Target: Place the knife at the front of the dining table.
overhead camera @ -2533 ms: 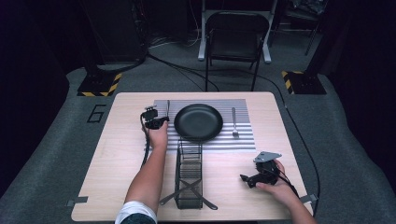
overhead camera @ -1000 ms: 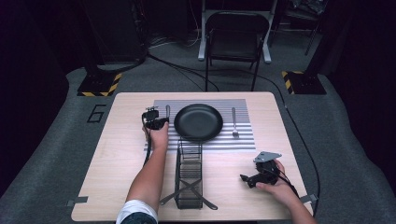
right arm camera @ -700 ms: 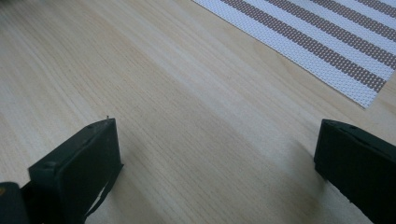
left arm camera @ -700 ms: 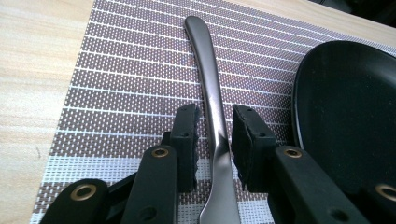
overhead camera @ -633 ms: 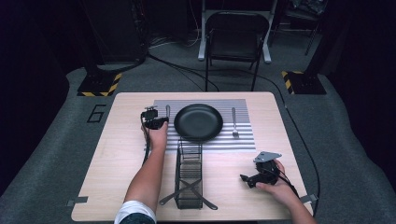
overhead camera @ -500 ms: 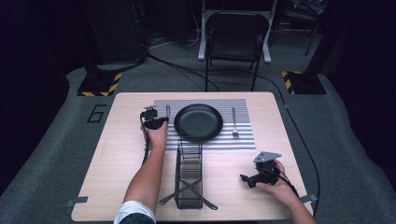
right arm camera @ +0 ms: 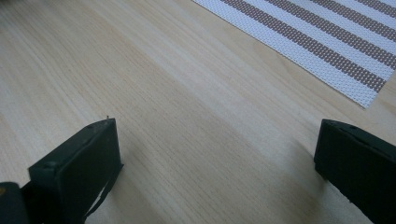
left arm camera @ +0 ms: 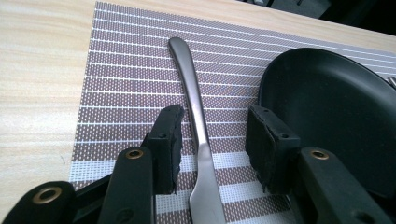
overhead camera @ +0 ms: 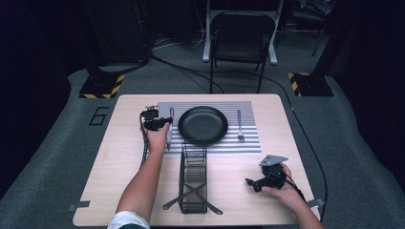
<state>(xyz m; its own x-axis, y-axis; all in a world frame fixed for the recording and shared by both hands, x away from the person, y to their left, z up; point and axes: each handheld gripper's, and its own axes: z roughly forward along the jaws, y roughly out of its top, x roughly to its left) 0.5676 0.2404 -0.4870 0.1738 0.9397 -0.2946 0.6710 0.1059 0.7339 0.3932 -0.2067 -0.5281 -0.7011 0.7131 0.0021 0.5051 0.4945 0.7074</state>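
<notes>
So the left gripper (left arm camera: 212,140) sits over the striped placemat (left arm camera: 126,84), and its jaws have just been opening. A knife (left arm camera: 196,116) lies flat on the mat between them, and neither pad touches it. It's just beside the black plate (left arm camera: 327,112). The right gripper (right arm camera: 215,163) hangs low over bare desk (right arm camera: 140,70) near the front right corner, jaws wide apart with nothing in them. A wire rack (overhead camera: 193,179) stands between the two hands.
</notes>
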